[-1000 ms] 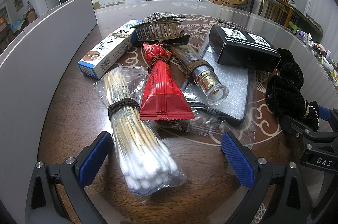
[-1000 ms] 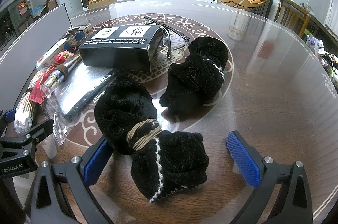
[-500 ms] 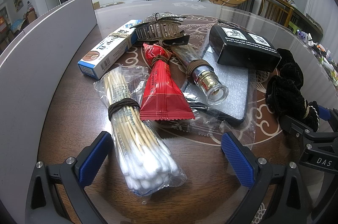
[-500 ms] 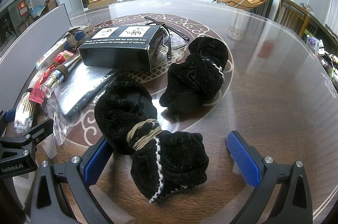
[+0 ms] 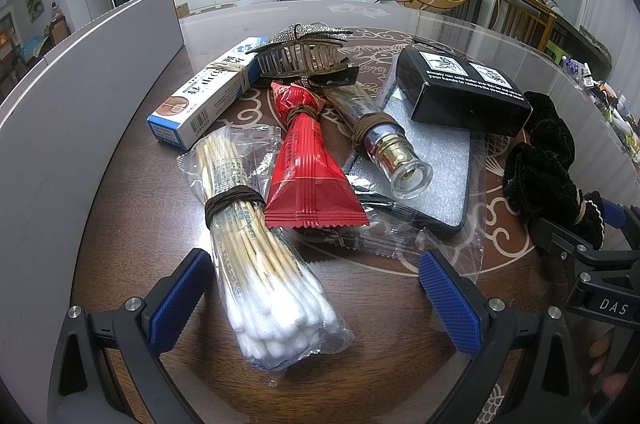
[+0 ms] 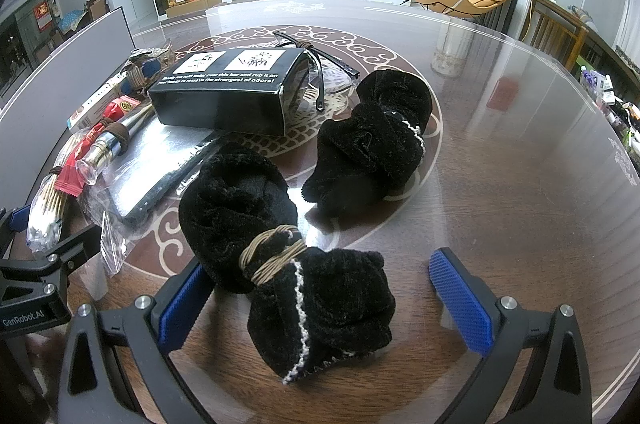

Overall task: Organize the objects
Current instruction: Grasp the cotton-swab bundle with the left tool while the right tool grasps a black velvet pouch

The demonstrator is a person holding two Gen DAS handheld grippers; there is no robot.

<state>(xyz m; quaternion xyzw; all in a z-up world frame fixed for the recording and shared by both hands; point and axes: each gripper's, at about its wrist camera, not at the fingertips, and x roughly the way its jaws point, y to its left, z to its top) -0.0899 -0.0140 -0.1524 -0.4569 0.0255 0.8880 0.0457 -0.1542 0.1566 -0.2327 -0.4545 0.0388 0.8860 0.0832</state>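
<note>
My left gripper point(image 5: 316, 298) is open around the near end of a bag of cotton swabs point(image 5: 260, 264). Beyond it lie a red packet point(image 5: 306, 180), a small bottle point(image 5: 384, 144), a blue-white box point(image 5: 204, 94), a hair claw point(image 5: 304, 58), a black box point(image 5: 460, 92) and a grey foam pad in plastic point(image 5: 436, 176). My right gripper point(image 6: 326, 300) is open around a black velvet pouch tied with a band point(image 6: 312, 288). A second black pouch point(image 6: 376, 136) lies farther off, with glasses point(image 6: 316, 72) behind it.
A grey panel point(image 5: 60, 112) stands along the left side of the round glass-topped table point(image 6: 520, 184). The right gripper shows at the left view's right edge point(image 5: 600, 264). Chairs and a TV cabinet stand beyond the table.
</note>
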